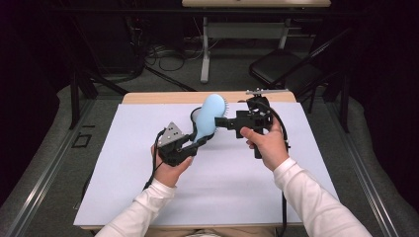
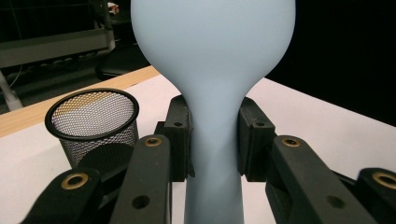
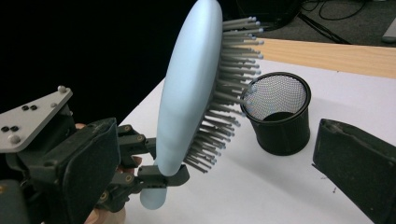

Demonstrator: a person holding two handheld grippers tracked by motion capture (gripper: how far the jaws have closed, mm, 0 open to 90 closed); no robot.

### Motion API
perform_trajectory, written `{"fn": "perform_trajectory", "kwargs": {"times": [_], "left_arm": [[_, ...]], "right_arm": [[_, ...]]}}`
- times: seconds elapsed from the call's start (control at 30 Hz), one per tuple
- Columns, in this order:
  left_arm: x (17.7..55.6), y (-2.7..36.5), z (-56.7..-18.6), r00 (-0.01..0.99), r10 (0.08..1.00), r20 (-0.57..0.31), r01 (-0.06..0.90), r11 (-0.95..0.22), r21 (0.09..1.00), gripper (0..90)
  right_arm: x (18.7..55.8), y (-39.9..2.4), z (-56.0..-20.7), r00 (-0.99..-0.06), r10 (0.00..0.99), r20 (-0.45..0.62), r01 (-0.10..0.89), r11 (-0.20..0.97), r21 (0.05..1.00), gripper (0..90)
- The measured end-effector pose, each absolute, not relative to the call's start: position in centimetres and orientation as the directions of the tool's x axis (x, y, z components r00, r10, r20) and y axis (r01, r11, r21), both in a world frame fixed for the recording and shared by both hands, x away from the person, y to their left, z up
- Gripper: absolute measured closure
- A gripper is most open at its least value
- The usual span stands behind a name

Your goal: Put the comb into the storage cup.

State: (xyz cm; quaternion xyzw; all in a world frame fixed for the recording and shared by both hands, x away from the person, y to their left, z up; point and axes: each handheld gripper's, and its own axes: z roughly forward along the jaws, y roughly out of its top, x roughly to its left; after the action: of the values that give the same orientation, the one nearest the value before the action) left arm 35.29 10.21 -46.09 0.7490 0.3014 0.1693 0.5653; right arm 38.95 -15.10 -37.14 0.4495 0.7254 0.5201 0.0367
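While raised off the table, left gripper [image 1: 196,140] clamps hairbrush [image 1: 207,116], bristles sideways.

white-topped table [image 1: 148,197] carrying a black mesh cup [image 3: 278,112].

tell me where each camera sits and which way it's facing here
High view: above the person's side, looking forward and down on the table; both forearms show, left hand-held gripper clamping the blue hairbrush.
Left gripper view: rides that gripper, looking along its jaws at the brush handle and mesh cup.
Right gripper view: rides the right hand-held gripper, facing the brush bristles and the left gripper.
All share the brush; both gripper views share the cup.
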Motion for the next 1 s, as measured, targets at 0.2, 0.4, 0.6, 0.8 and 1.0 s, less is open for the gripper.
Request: {"fn": "perform_trajectory", "kwargs": {"times": [0.2, 0.4, 0.6, 0.8, 1.0], "left_arm": [[35.3, 10.2, -46.1, 0.76, 0.643, -0.091, 0.261, -0.174, 0.95, 69.5], [35.3, 10.3, -46.0, 0.761, 0.642, -0.09, 0.259, -0.174, 0.95, 69.5], [35.3, 10.2, -46.1, 0.761, 0.642, -0.089, 0.258, -0.174, 0.95, 69.5], [35.2, 10.2, -46.1, 0.761, 0.642, -0.09, 0.259, -0.175, 0.95, 69.5], [35.2, 10.1, -46.1, 0.759, 0.646, -0.082, 0.255, -0.178, 0.95, 69.5]], "right_arm": [[39.6, -14.8, -36.8, -0.586, 0.678, 0.444, 0.636, 0.045, 0.77, 0.8], [39.9, -14.6, -36.7, -0.581, 0.678, 0.45, 0.644, 0.044, 0.764, 3.1], [40.3, -14.5, -36.5, -0.573, 0.676, 0.464, 0.657, 0.04, 0.753, 4.6], [40.7, -14.3, -36.5, -0.574, 0.664, 0.479, 0.667, 0.039, 0.744, 7.5], [41.0, -13.9, -36.5, -0.569, 0.658, 0.493, 0.674, 0.031, 0.738, 12.7]]}}
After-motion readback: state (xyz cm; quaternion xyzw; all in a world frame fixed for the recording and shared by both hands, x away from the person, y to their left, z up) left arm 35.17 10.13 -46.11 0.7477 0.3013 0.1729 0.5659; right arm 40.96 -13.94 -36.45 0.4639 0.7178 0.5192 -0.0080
